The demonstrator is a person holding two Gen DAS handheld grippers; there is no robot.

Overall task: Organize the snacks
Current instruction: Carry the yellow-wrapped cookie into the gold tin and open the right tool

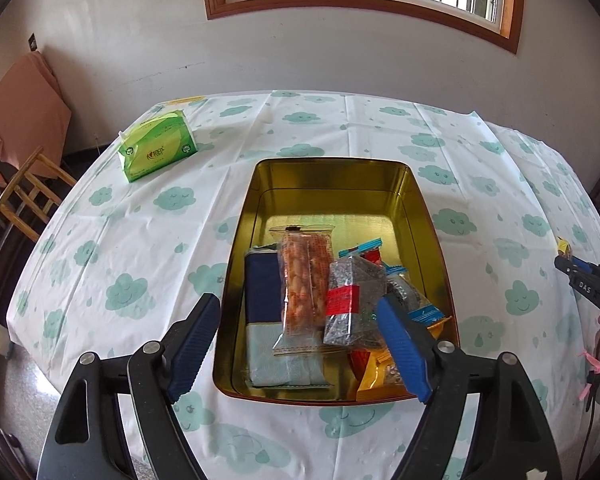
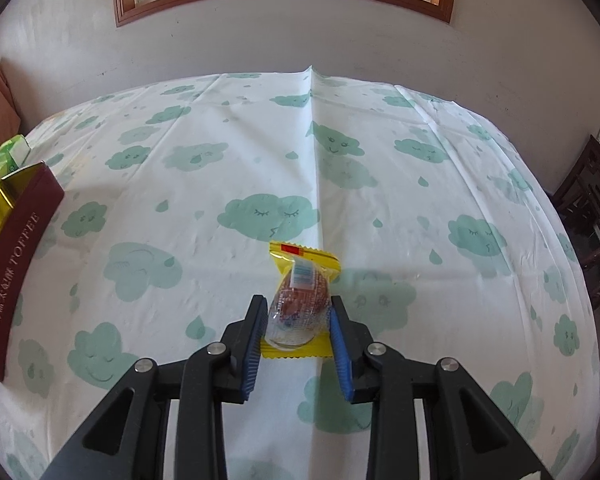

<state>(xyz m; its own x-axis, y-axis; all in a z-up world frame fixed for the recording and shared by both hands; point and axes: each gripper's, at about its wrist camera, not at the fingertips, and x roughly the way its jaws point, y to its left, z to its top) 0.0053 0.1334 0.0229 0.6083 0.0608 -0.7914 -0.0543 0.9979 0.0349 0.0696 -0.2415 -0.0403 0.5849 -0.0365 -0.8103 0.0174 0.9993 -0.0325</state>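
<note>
The right claw point(image 2: 298, 318) is clamped on a small snack pack point(image 2: 298, 300) w/ yellow ends and a clear middle. Both blue pads point(image 2: 338, 338) press its sides. The pack's near end sits between the fingers; its far end pokes out past the tips, away from the camera. It lies on the cloud tablecloth point(image 2: 380, 208), on the fold line. What is inside looks brown-red, but the wrap is shiny and it is hard to tell more.

The left claw point(image 1: 296, 328) is wide apart & holds nothing. It hangs over the near end of the gold tin point(image 1: 332, 170). Under it, inside the tin, lie a blue-and-pale pack point(image 1: 262, 292), a long clear pack of orange snacks point(image 1: 302, 280) & a clear bag of dark bits w/ a red label point(image 1: 346, 300). The claw's right finger point(image 1: 404, 350) covers part of an orange pack point(image 1: 374, 376) and a blue-striped one point(image 1: 426, 314), so those are hard to make out.

A green tissue pack point(image 1: 158, 150) sits far left of the tin. In the right view the tin is cut off at the left edge; only its dark red side w/ "TOFFEE" shows.
</note>
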